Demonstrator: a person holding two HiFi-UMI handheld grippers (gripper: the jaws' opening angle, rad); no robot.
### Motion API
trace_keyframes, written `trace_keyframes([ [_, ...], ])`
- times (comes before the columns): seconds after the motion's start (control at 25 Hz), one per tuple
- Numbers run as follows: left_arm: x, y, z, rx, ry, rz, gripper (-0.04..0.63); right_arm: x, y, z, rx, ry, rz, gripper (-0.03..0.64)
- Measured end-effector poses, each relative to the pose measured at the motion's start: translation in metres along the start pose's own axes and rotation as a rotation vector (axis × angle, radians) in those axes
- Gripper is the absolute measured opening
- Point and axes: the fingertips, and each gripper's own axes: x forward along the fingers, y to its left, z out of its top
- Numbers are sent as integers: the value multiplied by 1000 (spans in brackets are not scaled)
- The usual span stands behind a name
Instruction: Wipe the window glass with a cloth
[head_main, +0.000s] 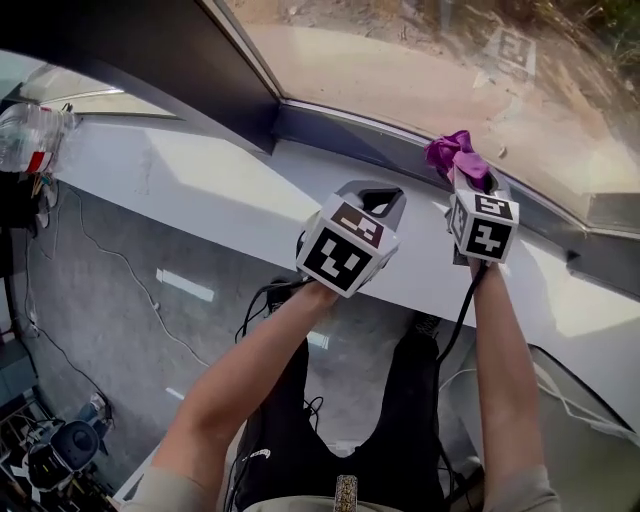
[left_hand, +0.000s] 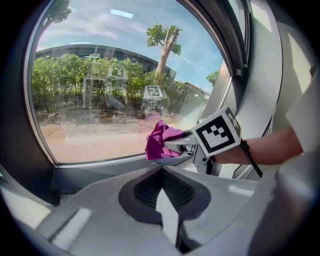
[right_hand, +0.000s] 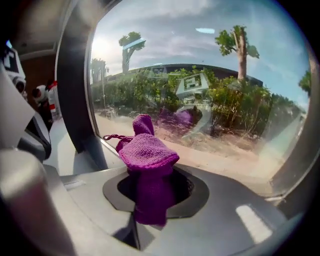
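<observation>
My right gripper (head_main: 466, 180) is shut on a purple knitted cloth (head_main: 455, 154), holding it up at the lower edge of the window glass (head_main: 420, 80). In the right gripper view the cloth (right_hand: 148, 152) bulges out over the jaws and hides their tips, with the glass (right_hand: 210, 100) just beyond. Whether the cloth touches the pane cannot be told. My left gripper (head_main: 384, 196) hovers over the white sill, left of the right one, its jaws shut on nothing (left_hand: 162, 171). The left gripper view also shows the right gripper (left_hand: 176, 148) and the cloth (left_hand: 159, 140) against the glass (left_hand: 100, 100).
A white sill (head_main: 190, 190) runs beneath the dark window frame (head_main: 150, 60). A square marker tag (head_main: 512, 48) stands outside on sandy ground. Cables and camera gear (head_main: 60, 445) lie on the grey floor at lower left. Small items (head_main: 30, 135) sit on the sill's far left.
</observation>
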Motion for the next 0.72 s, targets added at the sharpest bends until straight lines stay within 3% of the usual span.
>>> trace_keyframes([
  [0.24,-28,-13,48,52,-46,-3,0,-50,1,67,187,-95,46,127],
  [0.72,-111,-42,165,124,-174,17,0,-166,-3,223,218,-284,67,127],
])
